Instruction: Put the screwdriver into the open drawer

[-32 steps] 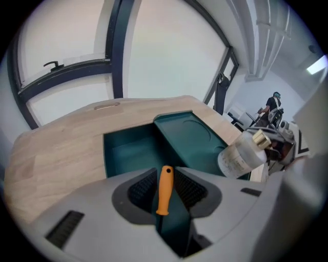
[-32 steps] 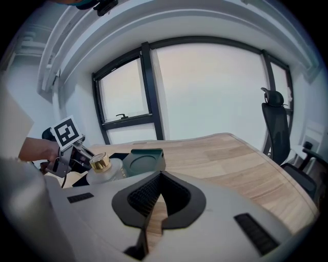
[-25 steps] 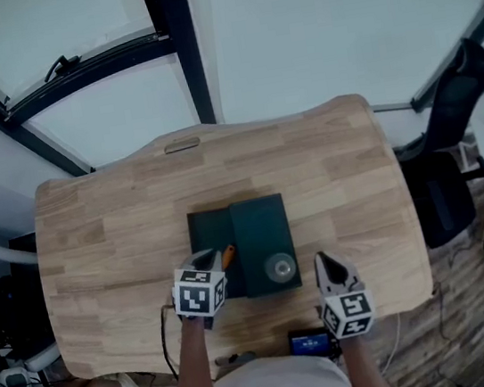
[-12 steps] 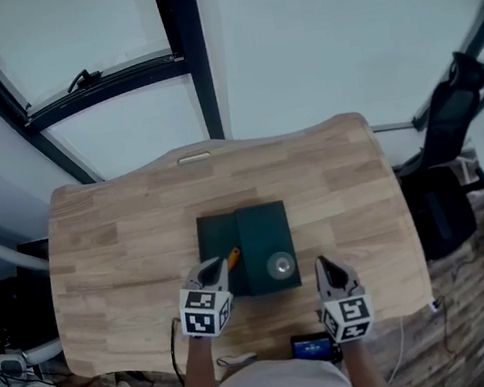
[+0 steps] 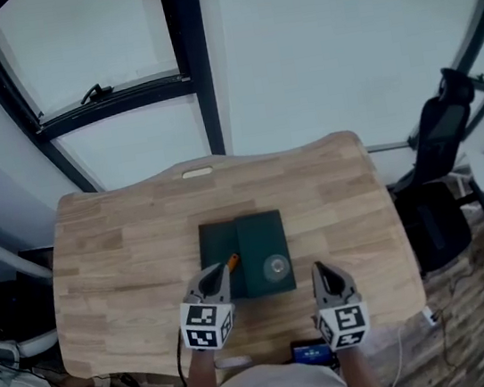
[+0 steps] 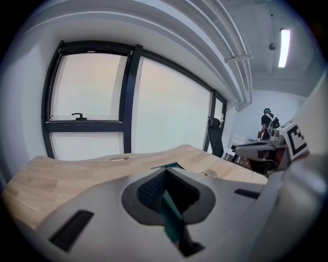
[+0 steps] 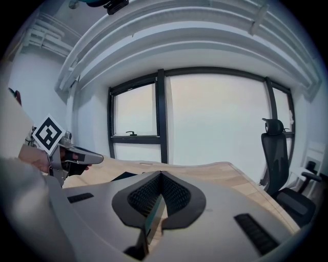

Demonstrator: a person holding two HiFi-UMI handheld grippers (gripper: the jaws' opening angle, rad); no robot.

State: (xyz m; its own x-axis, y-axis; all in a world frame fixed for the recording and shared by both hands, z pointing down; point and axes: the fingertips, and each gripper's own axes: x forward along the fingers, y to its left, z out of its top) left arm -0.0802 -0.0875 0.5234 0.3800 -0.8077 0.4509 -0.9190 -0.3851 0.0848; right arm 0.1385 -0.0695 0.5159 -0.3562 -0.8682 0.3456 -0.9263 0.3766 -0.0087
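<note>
A dark green drawer box (image 5: 262, 239) stands mid-table, its open drawer (image 5: 214, 242) pulled out at the left. Only the screwdriver's orange handle (image 5: 231, 261) shows, at the drawer's near right corner; whether it rests inside I cannot tell. My left gripper (image 5: 218, 271) hovers just beside and nearer than that handle, jaws shut with nothing between them (image 6: 166, 171). To the right of the box, above the table's near part, my right gripper (image 5: 317, 269) is also shut and empty (image 7: 161, 175). A round silver piece (image 5: 276, 267) sits on the box top.
The wooden table (image 5: 116, 252) ends in a near edge just behind both hands, where a small device with a blue screen (image 5: 310, 349) lies. A black office chair (image 5: 438, 145) stands off the table's right side. Windows with a dark frame (image 5: 196, 69) lie beyond the far edge.
Both grippers have risen and drawn back a little toward the near edge. The left one has come off the drawer. The orange handle has stayed by the drawer.
</note>
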